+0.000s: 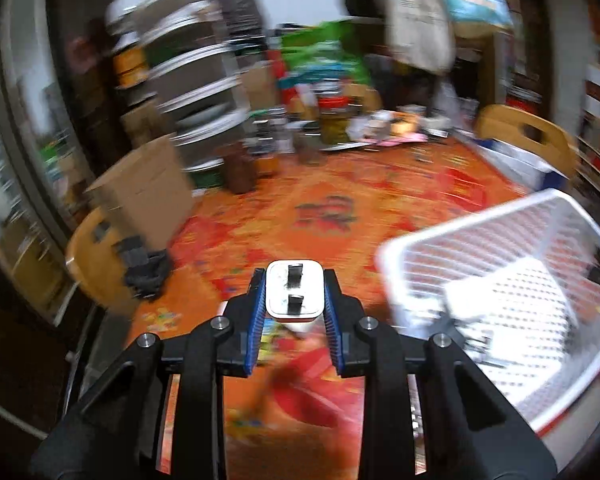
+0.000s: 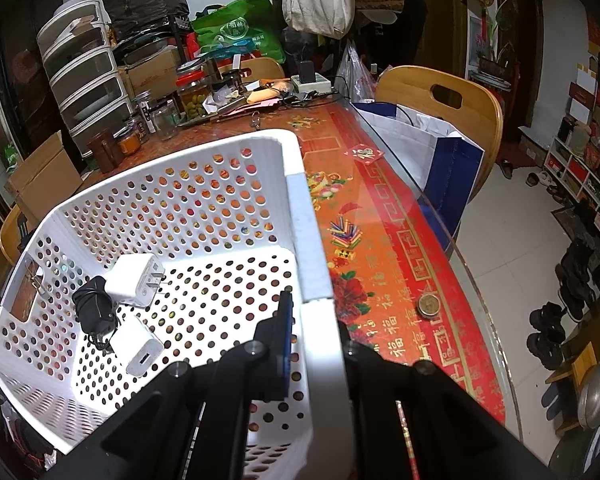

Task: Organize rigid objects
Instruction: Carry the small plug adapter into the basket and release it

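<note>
Left wrist view: my left gripper [image 1: 295,298] clamps a white plug [image 1: 295,289] between ribbed blue pads [image 1: 260,296], prongs facing out, above the orange cloth [image 1: 340,200], the basket [image 1: 480,248] off to the right. Smooth hard plastic in a narrow pinch could twist loose, I judge.

Right wrist view: my right gripper [image 2: 320,336] is clamped on the perforated basket's rim [image 2: 312,240]. Inside lie two white chargers [image 2: 134,280] and a black adapter [image 2: 94,308]. If that rim slips, the basket could shift.
</note>
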`<state>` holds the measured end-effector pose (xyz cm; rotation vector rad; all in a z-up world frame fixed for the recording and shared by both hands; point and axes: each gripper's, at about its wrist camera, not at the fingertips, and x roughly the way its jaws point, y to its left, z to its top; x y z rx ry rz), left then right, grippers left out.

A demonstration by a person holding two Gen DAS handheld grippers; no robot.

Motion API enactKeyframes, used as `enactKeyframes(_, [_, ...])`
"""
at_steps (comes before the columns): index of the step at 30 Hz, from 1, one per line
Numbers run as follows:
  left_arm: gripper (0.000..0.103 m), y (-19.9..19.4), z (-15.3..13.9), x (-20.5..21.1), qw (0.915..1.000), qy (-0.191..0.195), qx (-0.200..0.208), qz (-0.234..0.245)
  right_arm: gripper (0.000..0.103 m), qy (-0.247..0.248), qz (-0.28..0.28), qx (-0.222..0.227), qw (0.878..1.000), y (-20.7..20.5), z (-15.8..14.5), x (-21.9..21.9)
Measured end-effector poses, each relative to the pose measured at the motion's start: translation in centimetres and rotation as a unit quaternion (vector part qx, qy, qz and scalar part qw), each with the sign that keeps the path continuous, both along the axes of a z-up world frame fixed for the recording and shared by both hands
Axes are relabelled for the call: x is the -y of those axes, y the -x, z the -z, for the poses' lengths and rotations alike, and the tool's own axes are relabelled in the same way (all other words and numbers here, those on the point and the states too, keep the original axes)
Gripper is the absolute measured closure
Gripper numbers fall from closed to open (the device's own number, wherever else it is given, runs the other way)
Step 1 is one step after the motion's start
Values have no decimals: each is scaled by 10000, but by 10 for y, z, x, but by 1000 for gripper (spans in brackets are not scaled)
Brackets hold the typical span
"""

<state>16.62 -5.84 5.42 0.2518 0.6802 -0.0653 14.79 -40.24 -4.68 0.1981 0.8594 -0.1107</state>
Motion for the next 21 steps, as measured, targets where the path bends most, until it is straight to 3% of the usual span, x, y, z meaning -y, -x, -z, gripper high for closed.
enactKeyframes(4, [78, 8, 8, 57, 9954, -108, -481, 825, 95, 0, 3, -2, 10000, 0, 0, 0])
enactKeyframes(7, [78, 6, 25, 101, 9867, -433, -895, 1283, 95, -3, 4, -3, 10000, 0, 0, 0])
enactKeyframes(11, [78, -5, 52, 139, 9753, -895, -1343, 1506, 95, -17, 2, 14, 10000, 0, -1, -1])
enactKeyframes(17, [78, -35, 89, 161, 9588, -1453, -1913, 1519, 95, -41, 6, 25, 10000, 0, -2, -1])
enactKeyframes(21, [78, -48, 108, 177, 9406, -1740, -2353, 1722, 95, -44, 4, 23, 10000, -1, -2, -1])
